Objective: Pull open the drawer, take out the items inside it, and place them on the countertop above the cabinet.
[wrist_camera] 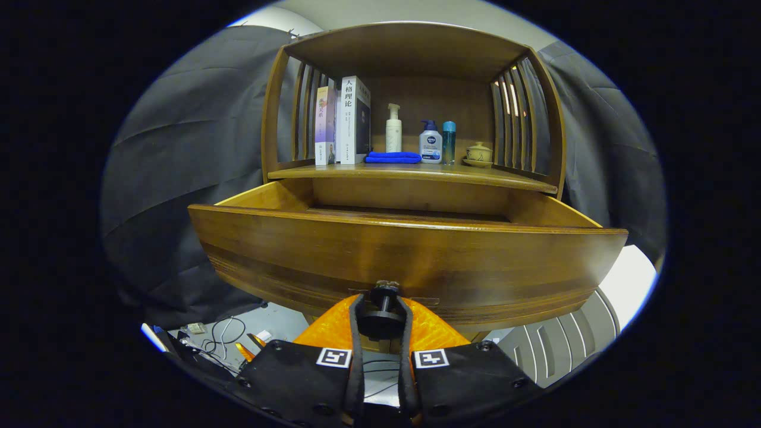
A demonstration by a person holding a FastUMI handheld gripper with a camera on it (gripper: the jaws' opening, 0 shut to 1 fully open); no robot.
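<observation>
Nearest to me, the gripper (381, 309) is clenched on the drawer knob (383, 312), one finger pressing each side of the dark round pull. Directly ahead, I note the drawer (410, 255) drawn well out from the cabinet, its curved wooden front filling the space beyond the fingers; I cannot tell what lies inside, as the front panel hides the interior. Above it, the countertop (410, 172) carries, left to right, two upright books (345, 122), a folded blue cloth (392, 157), a white pump bottle (393, 128), a second pump bottle (430, 142), a slim teal bottle (449, 141) and a lidded cup on a saucer (478, 154).
</observation>
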